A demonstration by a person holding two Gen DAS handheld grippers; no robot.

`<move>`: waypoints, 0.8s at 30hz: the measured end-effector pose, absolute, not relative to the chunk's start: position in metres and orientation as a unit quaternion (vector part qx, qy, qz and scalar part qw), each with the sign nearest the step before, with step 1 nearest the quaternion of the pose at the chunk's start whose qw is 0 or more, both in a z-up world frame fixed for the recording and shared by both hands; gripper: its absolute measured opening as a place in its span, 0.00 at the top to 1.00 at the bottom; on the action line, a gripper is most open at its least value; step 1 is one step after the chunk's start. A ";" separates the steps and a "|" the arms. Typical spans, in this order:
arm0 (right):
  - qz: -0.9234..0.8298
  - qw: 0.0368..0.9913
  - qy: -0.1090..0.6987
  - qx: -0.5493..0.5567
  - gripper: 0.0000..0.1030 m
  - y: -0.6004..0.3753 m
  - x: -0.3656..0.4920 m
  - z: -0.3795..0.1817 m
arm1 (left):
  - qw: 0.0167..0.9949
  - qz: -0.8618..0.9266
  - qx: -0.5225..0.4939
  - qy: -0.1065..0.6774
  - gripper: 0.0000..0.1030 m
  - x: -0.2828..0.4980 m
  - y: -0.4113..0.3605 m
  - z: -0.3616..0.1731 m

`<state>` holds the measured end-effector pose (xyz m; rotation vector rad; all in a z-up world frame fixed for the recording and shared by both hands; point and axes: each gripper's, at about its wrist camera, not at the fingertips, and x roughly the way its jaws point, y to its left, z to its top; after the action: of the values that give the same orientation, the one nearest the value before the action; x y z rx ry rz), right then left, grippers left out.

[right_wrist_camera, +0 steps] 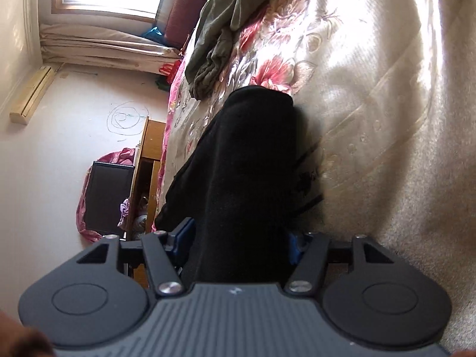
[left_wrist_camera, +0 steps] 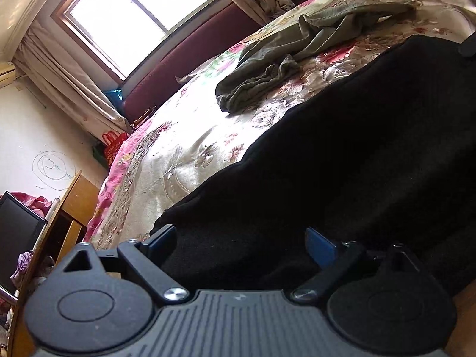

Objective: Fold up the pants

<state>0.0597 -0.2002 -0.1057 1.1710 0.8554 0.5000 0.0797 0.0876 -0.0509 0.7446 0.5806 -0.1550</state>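
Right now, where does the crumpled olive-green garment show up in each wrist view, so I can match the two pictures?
Left wrist view: the olive-green garment lies upper centre-right on the floral bedspread, beyond the black pants.
Right wrist view: it sits at top centre near the bed's edge, just past the far end of the black pants.
Shared landmark: the spiral scribble on the wall.

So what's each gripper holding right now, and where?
Right gripper has a bunched fold of the black pants between its fingers. Left gripper is open, holding nothing.
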 end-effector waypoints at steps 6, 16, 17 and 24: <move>0.213 0.715 0.383 0.544 0.42 -0.197 0.069 -0.115 | 0.885 -0.081 0.360 0.285 0.00 0.082 0.089 -0.054; 0.206 0.728 0.379 0.533 0.57 -0.181 0.082 -0.108 | 0.883 -0.086 0.370 0.277 0.00 0.077 0.087 -0.051; 0.198 0.723 0.390 0.535 0.57 -0.177 0.089 -0.115 | 0.882 -0.086 0.373 0.277 0.00 0.078 0.086 -0.052; 0.192 0.702 0.391 0.564 0.76 -0.164 0.100 -0.122 | 0.872 -0.066 0.398 0.279 0.00 0.078 0.075 -0.057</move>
<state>0.1000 -0.1637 -0.1220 1.2552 0.8692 0.4265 0.0779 0.0755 -0.0574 0.8319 0.5825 -0.1382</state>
